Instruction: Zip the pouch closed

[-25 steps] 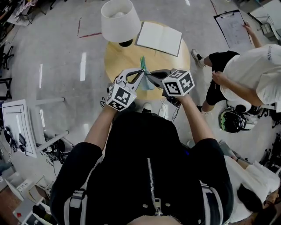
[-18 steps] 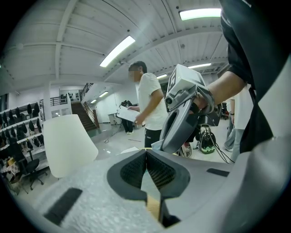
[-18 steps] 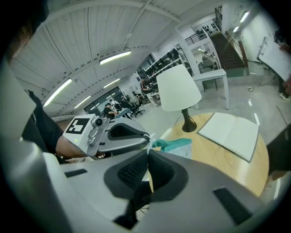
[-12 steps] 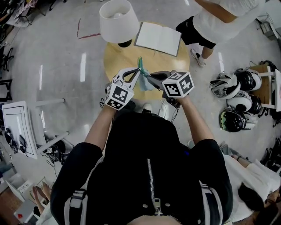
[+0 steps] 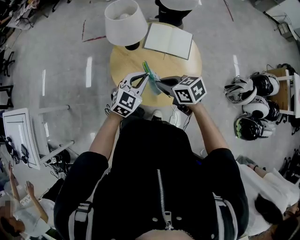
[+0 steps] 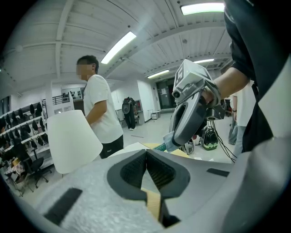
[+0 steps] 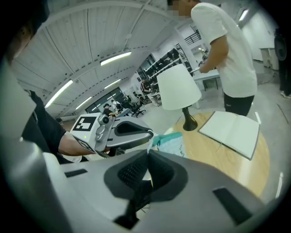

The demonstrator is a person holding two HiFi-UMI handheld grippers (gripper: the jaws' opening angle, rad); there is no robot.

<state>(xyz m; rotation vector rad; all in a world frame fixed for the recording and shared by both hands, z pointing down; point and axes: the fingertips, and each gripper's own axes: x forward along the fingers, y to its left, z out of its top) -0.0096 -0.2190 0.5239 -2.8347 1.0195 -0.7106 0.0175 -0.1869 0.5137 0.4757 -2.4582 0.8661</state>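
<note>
Moved since earlier: the bystander [image 5: 174, 4] in the white shirt has gone from the right side to just past the far edge of the bench [image 5: 187, 63]. The pouch's teal end now leans further left. Both hands have barely shifted.
Pouch: pale blue with a teal end, the pouch [image 5: 154, 86] is held in the air between the two tools, over the near edge of the bench and not resting on it.
Left tongs: the left tongs [image 5: 146, 77] are pressed together, with only a thin pale sliver between the pads. In the head view their tip sits at the pouch's teal end, so I judge they pinch it there.
Right tongs: the right tongs [image 5: 158, 83] are also together, nipping the pouch's nearer corner. A dark strand hangs below the pads.
Bench load: a lamp [image 5: 124, 21] stands at the far left edge, and an open notebook [image 5: 168, 40] lies at the far right edge.
Progress: I cannot tell how far the zip has run.
Risk, slip: both grips look thin, so a hard pull could tear the fabric free and drop the pouch.
Risk, jam: slack cloth between the grips could bunch under the slider and stall it.
Risk, lamp: a wide leftward pull could bring the left tool near the lamp shade.
</note>
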